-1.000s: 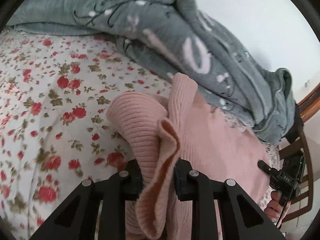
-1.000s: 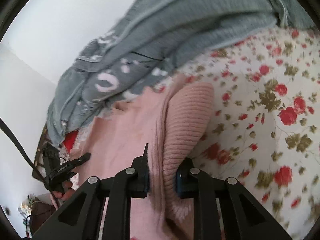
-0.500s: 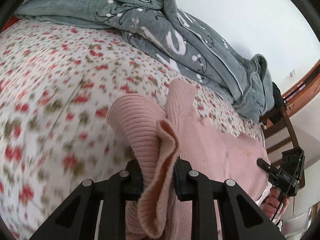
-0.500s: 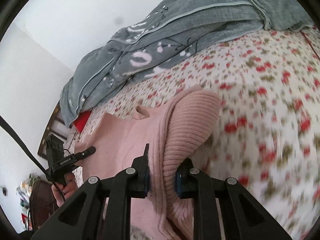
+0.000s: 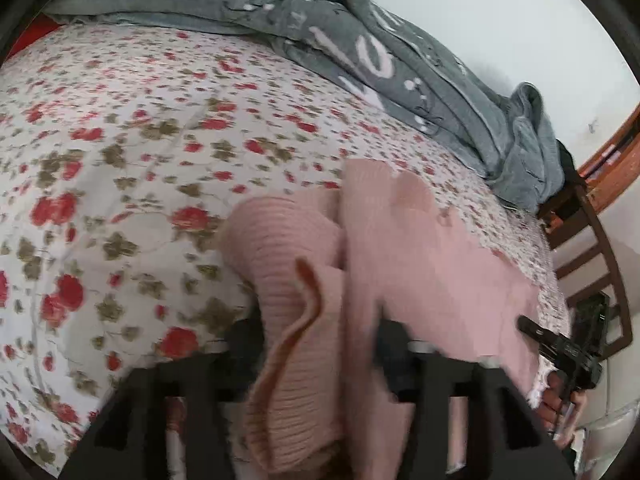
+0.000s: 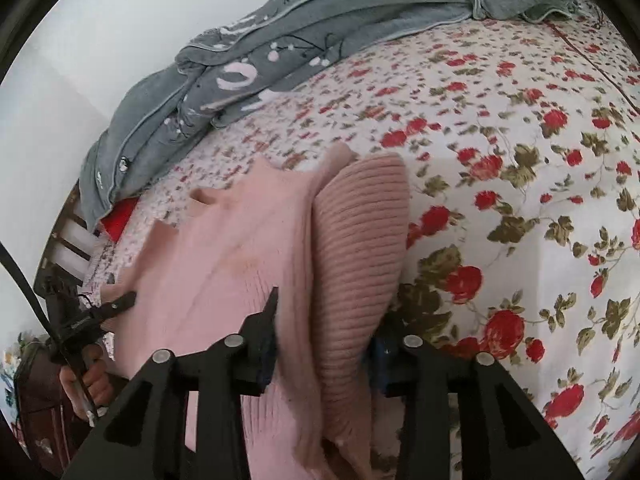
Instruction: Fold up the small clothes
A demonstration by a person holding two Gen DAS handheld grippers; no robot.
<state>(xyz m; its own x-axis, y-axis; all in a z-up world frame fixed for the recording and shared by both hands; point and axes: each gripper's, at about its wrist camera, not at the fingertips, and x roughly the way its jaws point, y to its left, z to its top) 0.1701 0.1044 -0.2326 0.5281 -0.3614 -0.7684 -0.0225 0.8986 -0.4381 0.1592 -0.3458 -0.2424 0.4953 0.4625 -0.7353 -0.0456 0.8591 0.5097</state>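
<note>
Item: pink knit sweater (image 5: 420,264), folding step, my left gripper (image 5: 320,344) and right gripper (image 6: 324,344) each clamped on a ribbed edge (lower centre of frame); next, lay it flat on the floral bedspread (image 6: 520,128).

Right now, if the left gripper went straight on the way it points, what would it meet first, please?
The left gripper, shut on the pink sweater, would first push into that sweater's bunched ribbed fold; past it probably the flowered bedsheet, though depth is unclear.

The sweater (image 6: 248,264) lies on the bed (image 6: 520,128), its near edge between both tongs; the blanket (image 6: 280,40) is heaped along the bed's far side; a chair (image 5: 592,248) stands beside the bed.
</note>
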